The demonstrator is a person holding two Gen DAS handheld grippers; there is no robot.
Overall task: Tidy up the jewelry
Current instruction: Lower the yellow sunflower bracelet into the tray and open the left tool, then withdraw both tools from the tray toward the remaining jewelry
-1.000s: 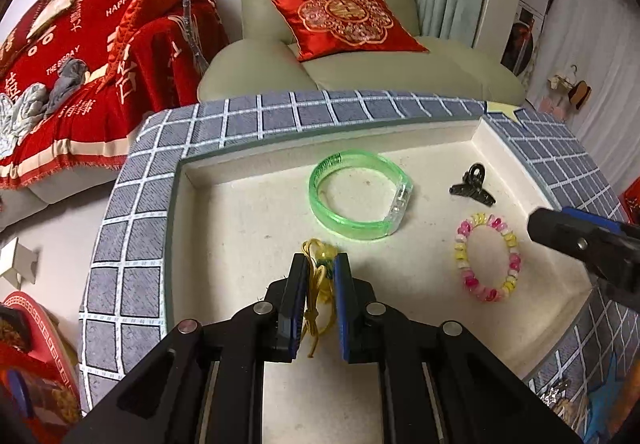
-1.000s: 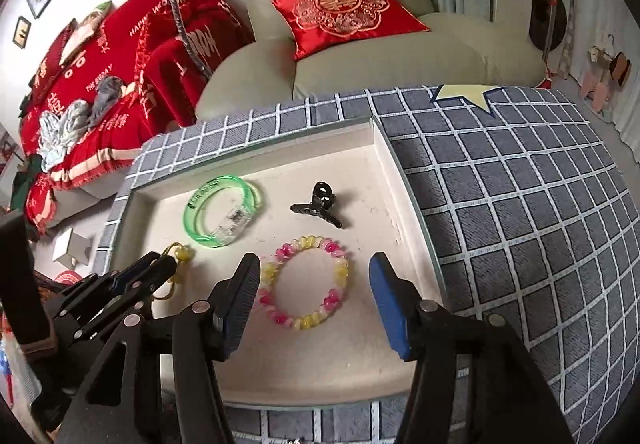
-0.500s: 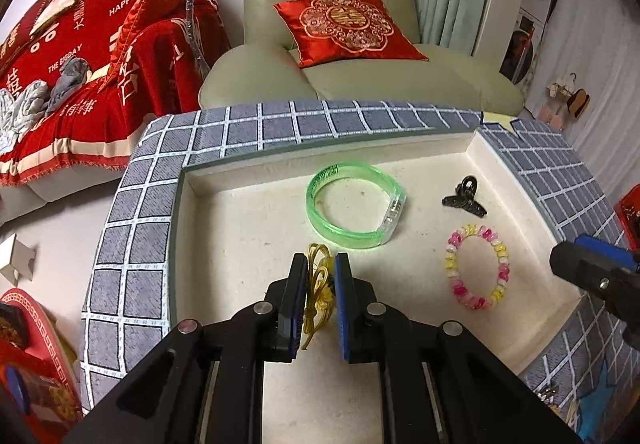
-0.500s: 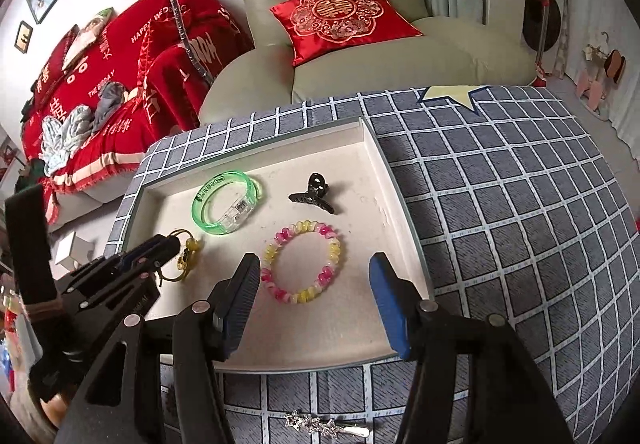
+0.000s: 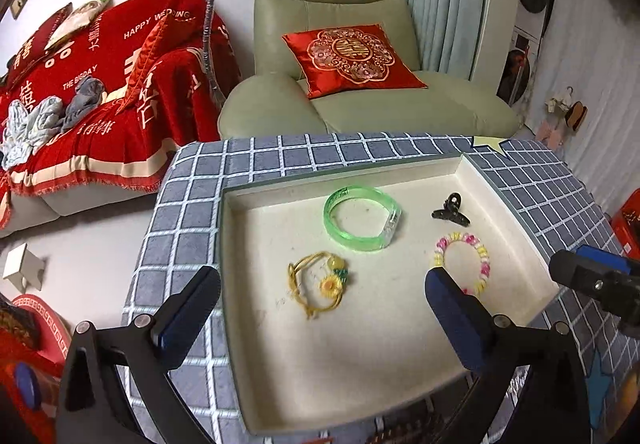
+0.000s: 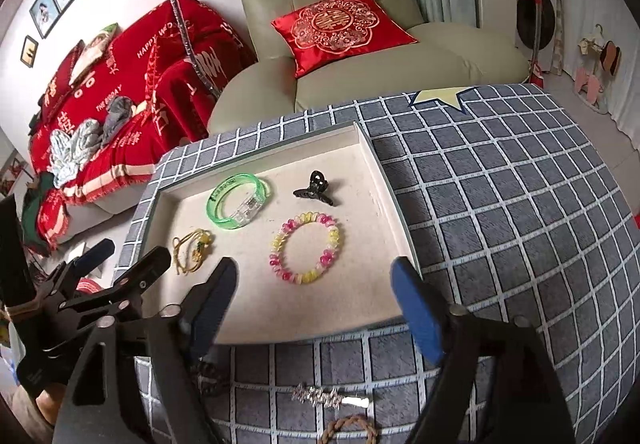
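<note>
A cream tray [image 5: 400,376] [image 6: 368,152] sits on the grey checked table. In it lie a yellow cord bracelet with a sunflower [image 5: 320,284] [image 6: 192,250], a green bangle [image 5: 362,218] [image 6: 236,200], a black hair claw [image 5: 450,208] [image 6: 314,190] and a pink and yellow bead bracelet [image 5: 464,262] [image 6: 306,254]. My left gripper [image 5: 320,308] is open and empty, above the tray's near left part. My right gripper [image 6: 316,308] is open and empty over the tray's near edge.
On the table before the tray lie a silver hair clip [image 6: 328,396], a brown braided ring [image 6: 352,430] and a dark beaded item [image 6: 208,372]. A green armchair [image 5: 340,56] and a red-covered sofa [image 5: 80,84] stand behind the table.
My left gripper has opened, let go of the yellow cord bracelet in the tray and drawn back. My right gripper has also drawn back toward the table's near side.
</note>
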